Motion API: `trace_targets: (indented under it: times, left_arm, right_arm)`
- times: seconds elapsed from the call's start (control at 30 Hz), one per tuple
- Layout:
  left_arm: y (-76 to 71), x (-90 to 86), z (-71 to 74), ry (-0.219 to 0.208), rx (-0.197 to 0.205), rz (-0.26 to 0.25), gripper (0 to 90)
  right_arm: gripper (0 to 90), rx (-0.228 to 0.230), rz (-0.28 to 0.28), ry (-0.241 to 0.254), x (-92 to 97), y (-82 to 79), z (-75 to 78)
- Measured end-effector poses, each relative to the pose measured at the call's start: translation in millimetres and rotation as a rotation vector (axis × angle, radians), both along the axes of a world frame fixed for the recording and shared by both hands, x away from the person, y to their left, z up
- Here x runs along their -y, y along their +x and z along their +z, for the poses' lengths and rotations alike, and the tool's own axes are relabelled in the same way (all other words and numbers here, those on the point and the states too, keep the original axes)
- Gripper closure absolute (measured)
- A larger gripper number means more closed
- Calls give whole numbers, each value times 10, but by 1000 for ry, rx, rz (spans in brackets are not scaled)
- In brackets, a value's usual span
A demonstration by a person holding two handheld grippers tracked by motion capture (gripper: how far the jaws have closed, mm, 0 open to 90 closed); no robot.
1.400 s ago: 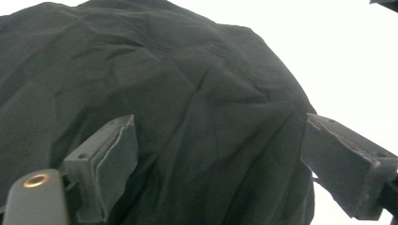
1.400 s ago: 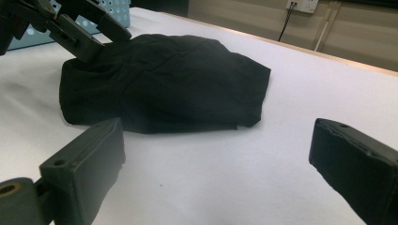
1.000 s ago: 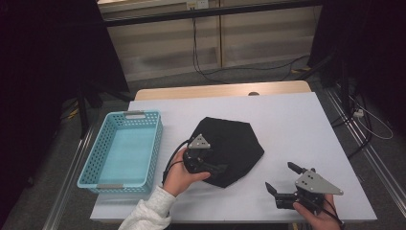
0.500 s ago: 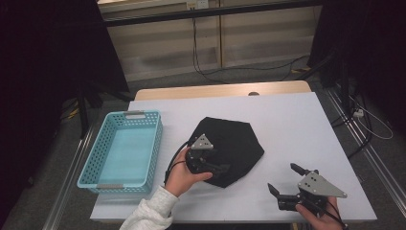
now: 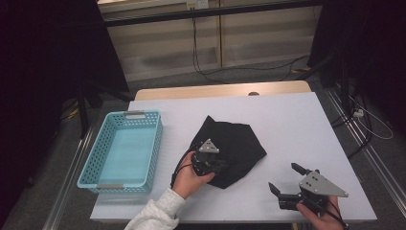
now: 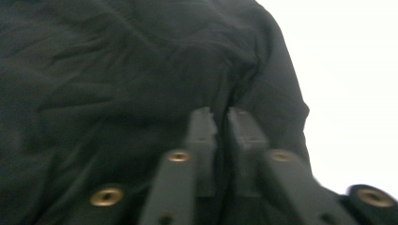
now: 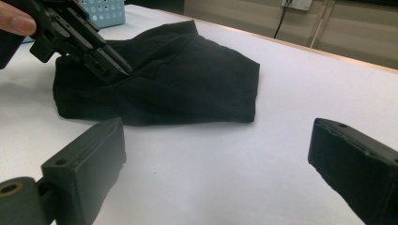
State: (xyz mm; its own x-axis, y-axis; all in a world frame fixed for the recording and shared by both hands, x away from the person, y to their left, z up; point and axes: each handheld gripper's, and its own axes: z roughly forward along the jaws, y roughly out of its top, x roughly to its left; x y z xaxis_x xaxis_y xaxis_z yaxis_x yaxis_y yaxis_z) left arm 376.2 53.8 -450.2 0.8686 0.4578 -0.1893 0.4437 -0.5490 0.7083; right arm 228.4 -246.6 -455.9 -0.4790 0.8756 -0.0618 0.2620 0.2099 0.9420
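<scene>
Left claw (image 6: 220,117) pinching black cloth (image 5: 234,143) mid-table

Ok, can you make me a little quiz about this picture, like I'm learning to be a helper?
1. True or false: the blue basket is empty.
2. Fill in: the right gripper has its jaws ____.
3. Which gripper pinches the black cloth? A) left gripper B) right gripper

Key:
1. True.
2. Open, with nothing between them.
3. A. Its jaws have just been closing, and a fold of the cloth sits between them.
</scene>
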Motion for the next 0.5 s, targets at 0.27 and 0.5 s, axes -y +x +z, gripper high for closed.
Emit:
trace_targets:
  times: [0.27,0.5]
  left_arm:
    - [78,-246,251,-86,-16,74,888]
    - [112,-378,223,-91,-59,98,888]
  right_arm:
    - [36,-3,21,-9,-44,25,-12]
    - [36,-4,25,1,-45,50,-12]
